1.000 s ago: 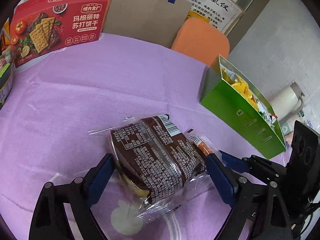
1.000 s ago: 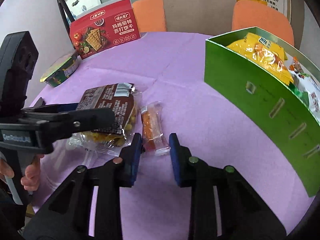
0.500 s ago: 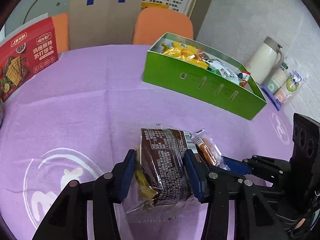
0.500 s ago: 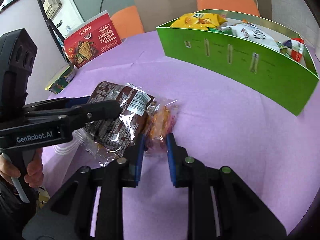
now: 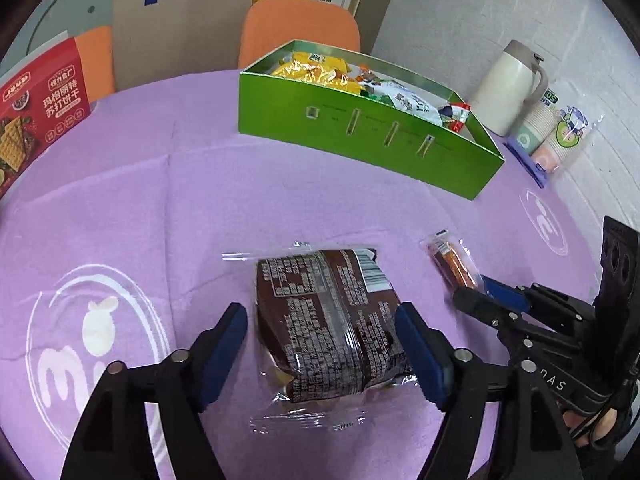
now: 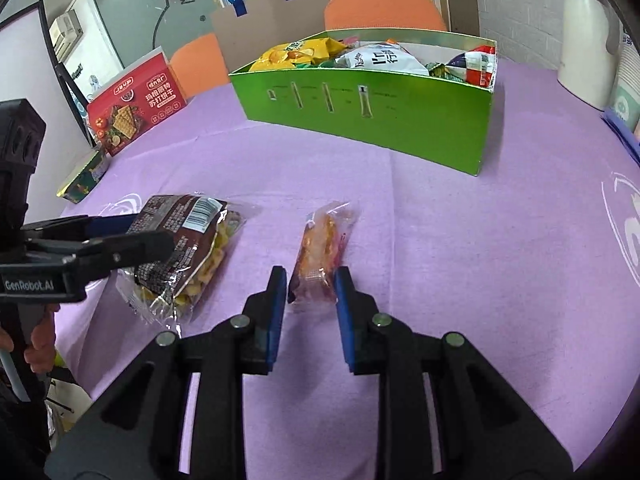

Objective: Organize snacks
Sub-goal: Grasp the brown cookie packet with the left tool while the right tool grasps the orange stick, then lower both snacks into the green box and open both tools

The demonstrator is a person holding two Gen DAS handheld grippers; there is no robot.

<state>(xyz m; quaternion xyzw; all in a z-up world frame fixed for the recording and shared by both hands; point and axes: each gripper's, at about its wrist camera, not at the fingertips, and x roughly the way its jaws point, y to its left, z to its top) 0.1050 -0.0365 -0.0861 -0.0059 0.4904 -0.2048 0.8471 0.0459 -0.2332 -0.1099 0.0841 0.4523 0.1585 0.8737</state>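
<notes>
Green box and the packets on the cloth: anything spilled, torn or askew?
Nothing stands out. The green box is upright with snacks inside; the brown packet and orange packet lie intact on the purple cloth, each between open jaws.

Ahead of me on the table (image 5: 280, 200), the large packet (image 5: 328, 320) lies left of the small packet (image 6: 322, 248). Behind both stands the box (image 6: 360, 120) (snack bags inside); the cracker carton (image 6: 136, 104) stands far left.
</notes>
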